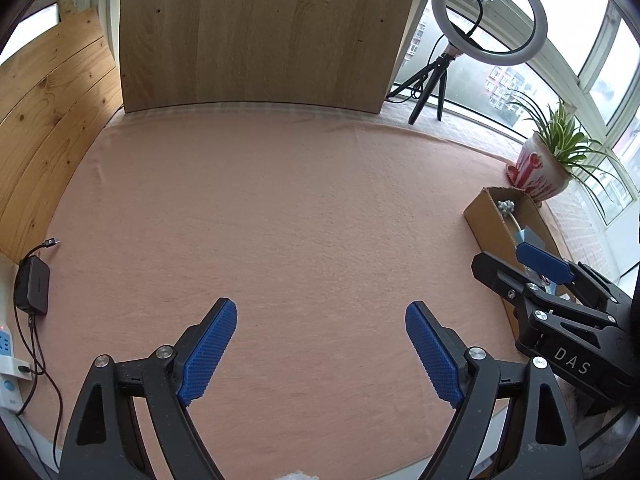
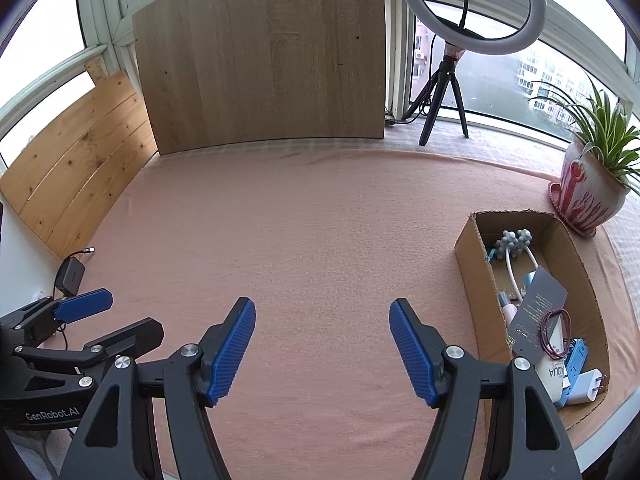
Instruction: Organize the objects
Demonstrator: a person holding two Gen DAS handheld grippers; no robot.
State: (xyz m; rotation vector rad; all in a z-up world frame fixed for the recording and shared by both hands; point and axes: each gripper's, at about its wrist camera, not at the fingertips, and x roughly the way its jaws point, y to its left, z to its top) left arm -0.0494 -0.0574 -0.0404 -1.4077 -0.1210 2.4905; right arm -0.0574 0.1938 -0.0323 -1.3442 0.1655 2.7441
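Nearest the left wrist lens, the left gripper [image 1: 320, 344] spreads its blue ribbed pads wide with nothing between them, only bare pink cloth [image 1: 280, 220] beneath; off to the right the right gripper [image 1: 532, 270] hangs over the near end of the cardboard box [image 1: 486, 216], which sits at the cloth's right edge just in front of the potted plant [image 1: 540, 168], while a black charger [image 1: 32, 284] and its cable lie at the far left edge. In the right wrist view the right gripper [image 2: 322, 346] is also parted, a little less widely, and empty, with the cardboard box [image 2: 472, 264] just to its right already holding the task's things: a knobbly massager [image 2: 514, 242], a grey card [image 2: 540, 304], a white tube [image 2: 554, 376] and a white plug [image 2: 588, 386]. The left gripper [image 2: 80, 308] shows at the lower left near the charger. Judging from the cleared cloth, the sorting looks nearly or wholly finished. The risks from here are a finger clipping the light box wall and shoving it toward the plant pot, or the left claw snagging the charger cable and dragging it across the cloth
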